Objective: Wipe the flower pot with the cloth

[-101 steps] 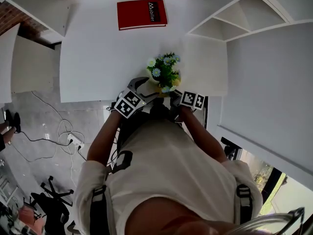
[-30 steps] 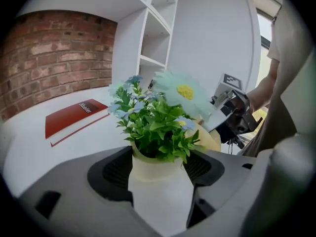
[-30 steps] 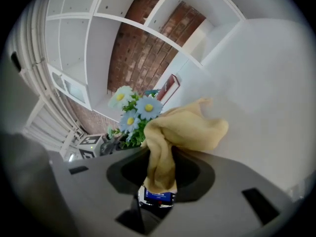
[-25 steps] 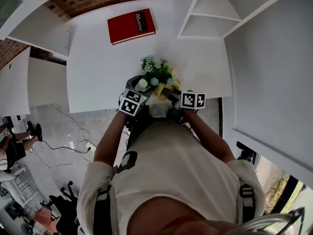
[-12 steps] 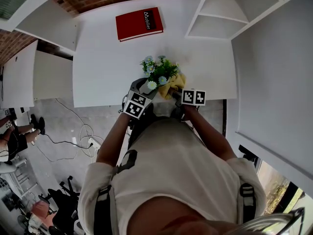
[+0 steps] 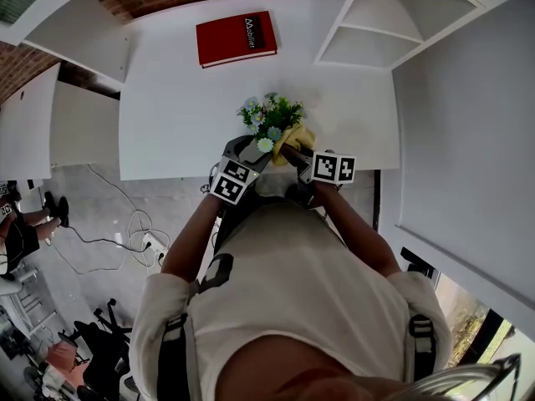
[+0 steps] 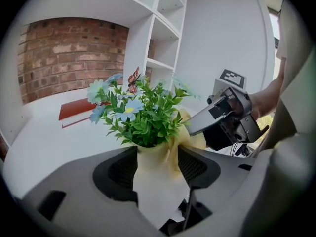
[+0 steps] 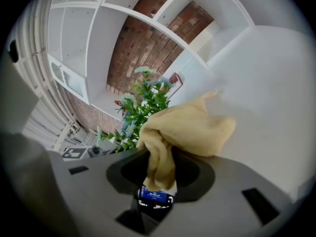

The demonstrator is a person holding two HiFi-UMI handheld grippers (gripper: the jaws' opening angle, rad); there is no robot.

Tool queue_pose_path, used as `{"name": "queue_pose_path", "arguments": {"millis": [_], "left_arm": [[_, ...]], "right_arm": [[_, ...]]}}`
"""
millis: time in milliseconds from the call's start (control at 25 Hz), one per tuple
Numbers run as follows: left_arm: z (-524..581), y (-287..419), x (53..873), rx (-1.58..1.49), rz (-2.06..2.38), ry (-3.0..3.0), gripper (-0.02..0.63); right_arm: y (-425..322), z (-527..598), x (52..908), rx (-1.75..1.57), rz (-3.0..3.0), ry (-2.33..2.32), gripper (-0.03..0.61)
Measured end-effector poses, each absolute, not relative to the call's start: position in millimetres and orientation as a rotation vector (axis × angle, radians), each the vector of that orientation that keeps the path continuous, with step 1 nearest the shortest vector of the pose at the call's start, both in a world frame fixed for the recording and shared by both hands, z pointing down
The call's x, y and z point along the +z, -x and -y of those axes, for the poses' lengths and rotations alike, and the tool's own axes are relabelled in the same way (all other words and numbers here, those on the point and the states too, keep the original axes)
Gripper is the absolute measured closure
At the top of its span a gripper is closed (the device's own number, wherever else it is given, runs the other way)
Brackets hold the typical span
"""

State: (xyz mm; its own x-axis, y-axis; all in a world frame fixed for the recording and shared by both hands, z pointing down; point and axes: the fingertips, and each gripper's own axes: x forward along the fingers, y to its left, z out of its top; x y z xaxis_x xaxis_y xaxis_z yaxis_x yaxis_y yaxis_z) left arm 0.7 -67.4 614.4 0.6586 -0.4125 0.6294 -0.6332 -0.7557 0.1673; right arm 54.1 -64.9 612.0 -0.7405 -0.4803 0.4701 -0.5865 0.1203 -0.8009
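A cream flower pot (image 7: pixel 154 174) with green leaves and small blue and white flowers (image 6: pixel 269 117) stands near the front edge of the white table (image 6: pixel 175 107). My left gripper (image 6: pixel 253 152) reaches it from the left. Its jaws have just been closing, and its pads now press on both sides of the pot (image 7: pixel 157 154). My right gripper (image 6: pixel 290 151) comes in from the right, shut on a bunched yellow cloth (image 8: pixel 190 127). The cloth (image 6: pixel 296 135) lies against the pot's right side, just under the leaves (image 8: pixel 140 107). From the left gripper view, the right gripper (image 7: pixel 224 120) shows beside the cloth (image 7: pixel 191 135).
A red book (image 6: pixel 236 38) lies at the back of the table. White open shelves (image 6: pixel 368 23) stand at the back right. The table's front edge runs just under both grippers. Cables and a power strip (image 6: pixel 142 241) lie on the floor at the left.
The right gripper has shifted the yellow cloth a little along the pot's right side. The left gripper has stayed at the pot.
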Motion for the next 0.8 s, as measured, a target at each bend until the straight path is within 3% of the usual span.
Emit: {"name": "queue_pose_path", "arguments": {"millis": [800], "left_arm": [[77.0, 21.5, 616.1, 0.844, 0.72, -2.508, 0.353]], "right_arm": [[-62.9, 56.4, 671.1, 1.808, 2.07, -1.128, 0.448]]}}
